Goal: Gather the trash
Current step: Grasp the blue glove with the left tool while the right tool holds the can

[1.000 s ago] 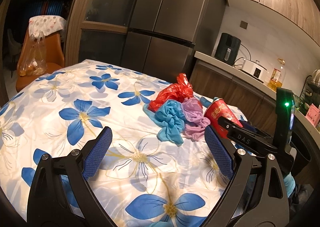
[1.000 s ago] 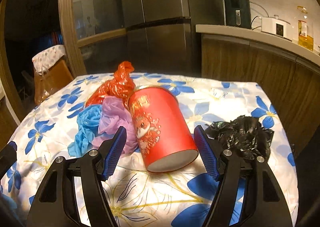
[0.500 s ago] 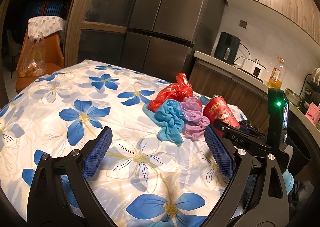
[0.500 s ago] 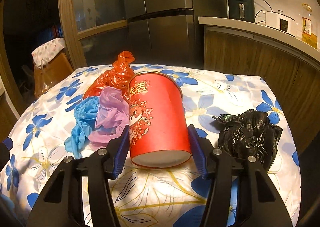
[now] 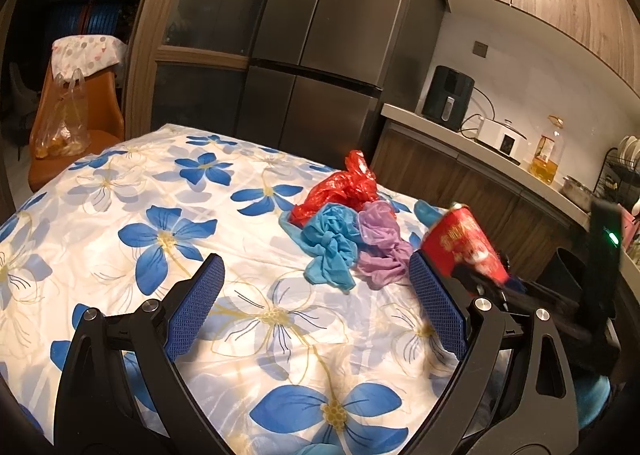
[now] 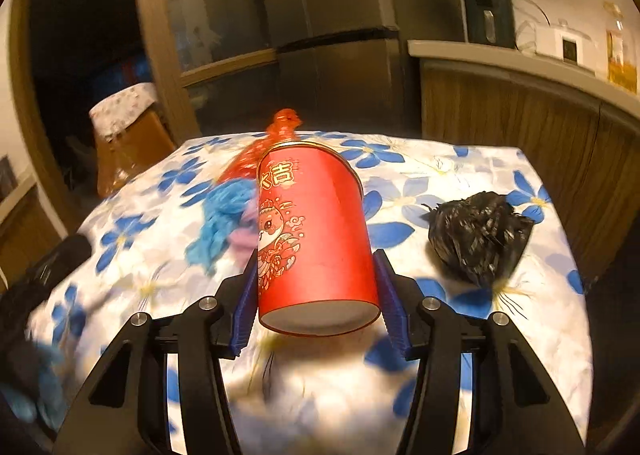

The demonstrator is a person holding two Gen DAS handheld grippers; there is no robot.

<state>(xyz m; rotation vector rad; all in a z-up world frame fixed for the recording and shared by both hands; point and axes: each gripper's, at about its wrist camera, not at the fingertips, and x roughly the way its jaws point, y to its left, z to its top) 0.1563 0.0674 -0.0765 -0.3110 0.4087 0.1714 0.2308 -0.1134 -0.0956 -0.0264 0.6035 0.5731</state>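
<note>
My right gripper (image 6: 316,295) is shut on a red paper cup (image 6: 316,239) with cartoon print and holds it tilted above the table. The cup also shows at the right of the left wrist view (image 5: 464,245). A crumpled black bag (image 6: 480,239) lies to its right. A red plastic bag (image 5: 340,191), a blue bag (image 5: 330,243) and a purple bag (image 5: 382,243) lie bunched on the flowered tablecloth (image 5: 160,223). My left gripper (image 5: 316,307) is open and empty, low over the cloth, short of the bags.
A steel fridge (image 5: 320,47) stands behind the table. A wooden counter (image 5: 480,159) with an air fryer, a cooker and an oil bottle runs along the right. An orange chair (image 5: 80,123) with a plastic bag is at the far left.
My right gripper closed on the red cup and lifted it off the cloth, tilting it upward. The left gripper has stayed in place.
</note>
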